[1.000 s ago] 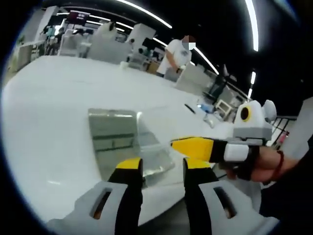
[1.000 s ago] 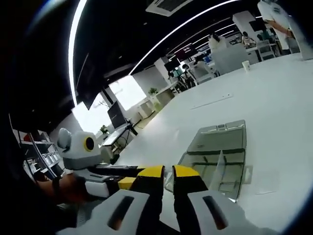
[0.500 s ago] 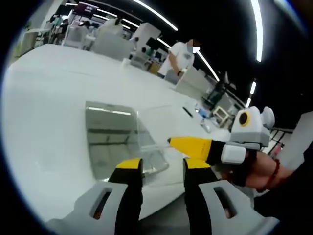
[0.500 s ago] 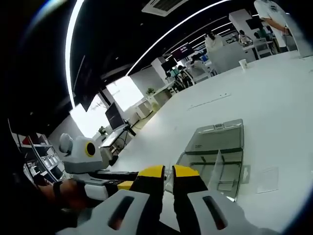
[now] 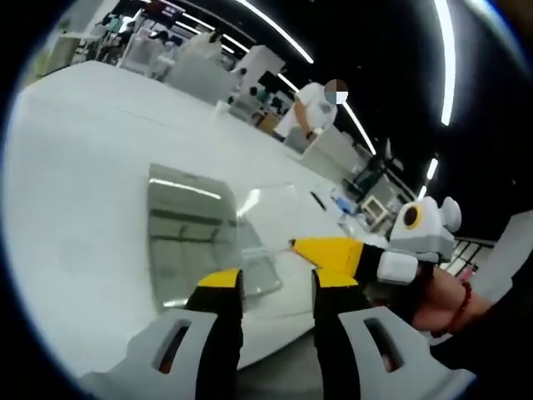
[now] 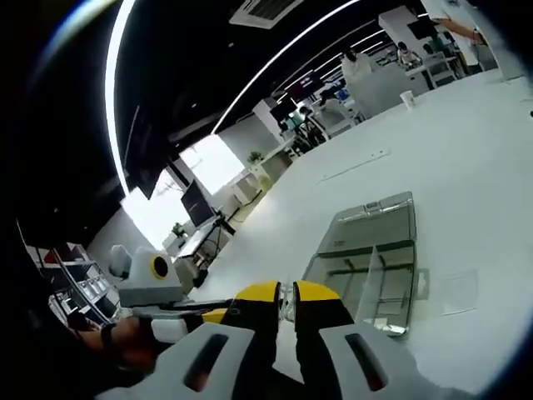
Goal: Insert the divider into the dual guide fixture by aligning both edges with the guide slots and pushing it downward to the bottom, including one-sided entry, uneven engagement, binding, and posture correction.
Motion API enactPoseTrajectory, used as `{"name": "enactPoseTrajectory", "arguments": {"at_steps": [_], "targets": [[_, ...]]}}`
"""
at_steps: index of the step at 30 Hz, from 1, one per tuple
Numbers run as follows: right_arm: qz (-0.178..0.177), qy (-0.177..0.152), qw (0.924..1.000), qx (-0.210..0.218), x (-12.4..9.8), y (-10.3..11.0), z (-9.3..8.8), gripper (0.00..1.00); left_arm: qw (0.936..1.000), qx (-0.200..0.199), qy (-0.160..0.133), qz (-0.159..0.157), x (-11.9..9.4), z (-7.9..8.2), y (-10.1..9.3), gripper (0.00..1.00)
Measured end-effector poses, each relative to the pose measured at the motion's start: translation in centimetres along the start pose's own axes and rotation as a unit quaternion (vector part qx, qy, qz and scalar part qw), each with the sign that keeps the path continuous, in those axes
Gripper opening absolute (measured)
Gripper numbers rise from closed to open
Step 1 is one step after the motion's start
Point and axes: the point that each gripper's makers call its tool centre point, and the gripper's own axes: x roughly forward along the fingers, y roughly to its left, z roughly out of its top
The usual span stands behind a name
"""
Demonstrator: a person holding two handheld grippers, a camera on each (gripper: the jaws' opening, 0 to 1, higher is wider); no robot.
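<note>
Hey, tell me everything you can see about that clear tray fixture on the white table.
The fixture is a shallow rectangular tray that looks like clear, glossy plastic, lying flat on the white table. Thin upright ribs cross its inside, splitting it into compartments, and a small tab sticks out of one long side. The right gripper, jaws nearly together, sits at its near corner; contact is unclear. The left gripper hangs open before it.

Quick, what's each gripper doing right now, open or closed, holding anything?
Left gripper: open, nothing between its jaws.
Right gripper: shut on the clear divider, above the fixture.
</note>
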Motion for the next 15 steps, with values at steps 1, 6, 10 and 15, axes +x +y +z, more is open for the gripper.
{"name": "enactPoseTrajectory", "arguments": {"at_steps": [1, 6, 10, 15], "targets": [[-0.006, 0.001, 1.0000, -0.006, -0.1, 0.0, 0.0, 0.01, 1.0000, 0.001, 0.001, -0.001, 0.1, 0.0, 0.0, 0.31], [-0.014, 0.004, 0.9998, -0.009, 0.0, -0.3, 0.2, 0.01, 0.9996, 0.022, 0.017, -0.005, 0.4, -0.4, -0.1, 0.27], [-0.014, 0.008, 0.9999, -0.005, 0.0, -0.3, 0.0, 0.01, 0.9993, 0.031, 0.019, -0.008, 0.4, -0.6, -0.5, 0.31], [-0.015, 0.012, 0.9998, -0.001, 0.0, -0.4, -0.2, 0.01, 0.9989, 0.028, 0.036, -0.010, 0.6, -1.3, -0.4, 0.30]]}}
